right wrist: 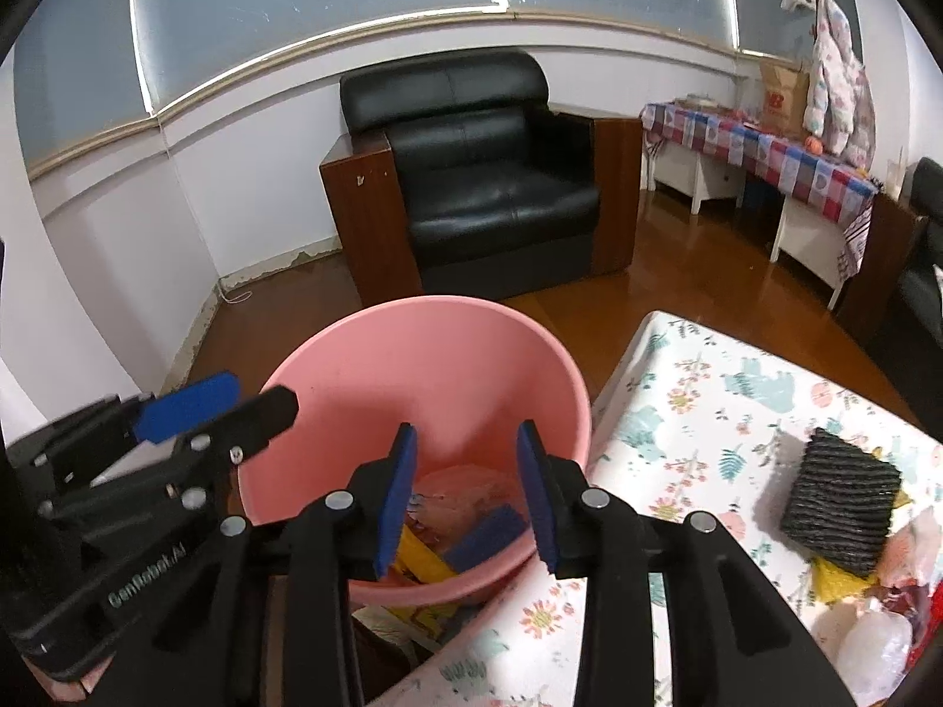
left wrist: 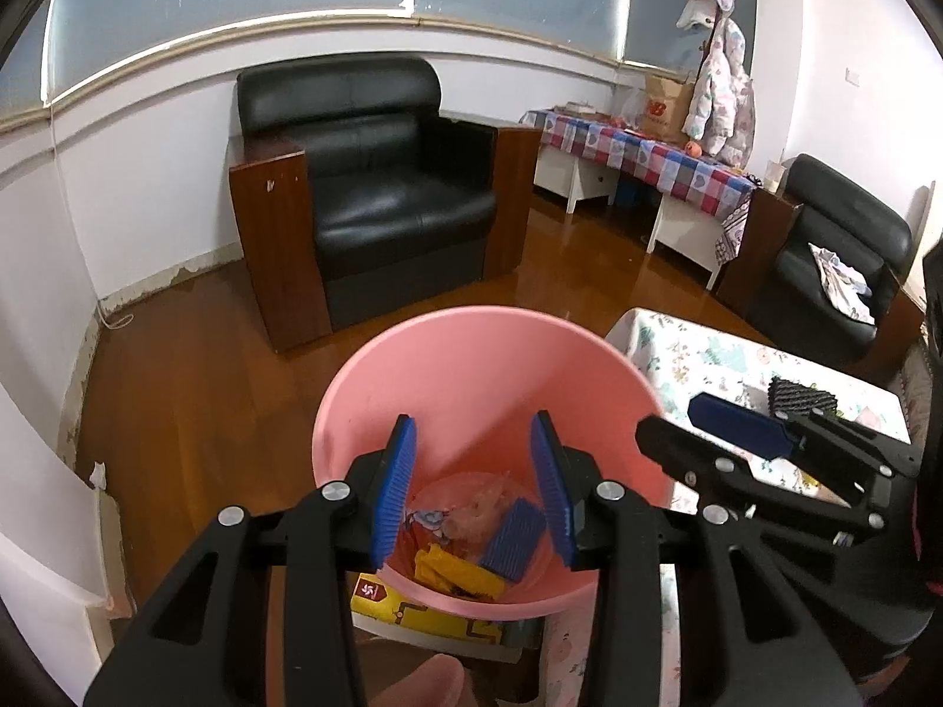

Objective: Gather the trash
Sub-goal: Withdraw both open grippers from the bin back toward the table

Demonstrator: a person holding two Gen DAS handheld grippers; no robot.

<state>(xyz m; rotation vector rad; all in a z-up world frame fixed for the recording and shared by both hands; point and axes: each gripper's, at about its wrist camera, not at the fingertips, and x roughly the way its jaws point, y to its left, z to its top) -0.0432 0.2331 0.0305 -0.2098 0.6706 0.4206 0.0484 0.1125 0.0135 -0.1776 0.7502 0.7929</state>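
Note:
A pink bin (left wrist: 471, 365) (right wrist: 412, 365) stands beside the floral-clothed table (right wrist: 707, 400). Inside it lie a blue ridged sponge (left wrist: 513, 539) (right wrist: 483, 536), yellow scraps (left wrist: 454, 571) and crumpled wrappers (left wrist: 471, 506). My left gripper (left wrist: 474, 492) is open and empty above the bin's mouth. My right gripper (right wrist: 465, 501) is open and empty, also above the bin. On the table lie a black scouring pad (right wrist: 840, 509) (left wrist: 798, 395), a yellow scrap (right wrist: 837, 580) and clear plastic wrappers (right wrist: 878, 642).
A black armchair (left wrist: 383, 188) stands behind the bin on the wooden floor. A checked-cloth bench (left wrist: 648, 159) runs along the right wall, with a second black chair (left wrist: 837, 253) beyond. A yellow box (left wrist: 412, 613) sits under the bin.

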